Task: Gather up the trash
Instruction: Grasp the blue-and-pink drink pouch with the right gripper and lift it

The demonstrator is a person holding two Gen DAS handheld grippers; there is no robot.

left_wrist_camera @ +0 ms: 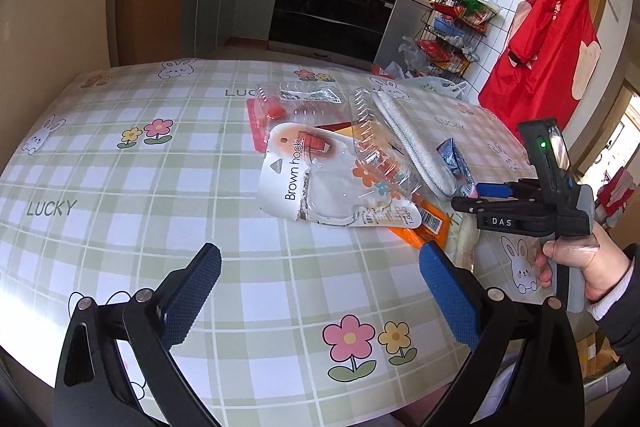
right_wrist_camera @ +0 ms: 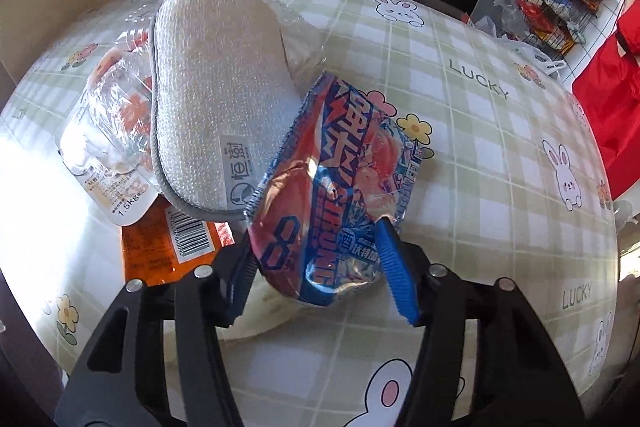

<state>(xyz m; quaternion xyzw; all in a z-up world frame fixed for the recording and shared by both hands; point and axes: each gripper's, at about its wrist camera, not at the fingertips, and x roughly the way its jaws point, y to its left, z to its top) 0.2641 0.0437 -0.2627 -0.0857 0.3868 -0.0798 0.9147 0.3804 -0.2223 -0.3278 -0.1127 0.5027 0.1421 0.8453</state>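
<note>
**Trash pile on the table, right gripper around a crushed can**

Trash lies in a loose heap on the checked tablecloth. From left to right, I see a clear plastic tray, a white "Brown hook" card, a clear clamshell partly over the card, a long white scrubbing pad, and a crushed blue-and-red drink can at the right end. An orange wrapper peeks out beneath the pad.

My left gripper hangs spread wide over bare cloth, holding nothing, short of the card. My right gripper has its two blue pads on either side of the can's lower end; they look to be touching it, though I cannot tell how firmly they bite.

I judge the step to be lifting the can. I would squeeze on its dented waist, raise it straight so the pad leaning beside it is not dragged, and watch for slipping on the glossy metal.

Beyond the table are a dark oven, a wire rack of packets and a red apron on the tiled wall.
</note>
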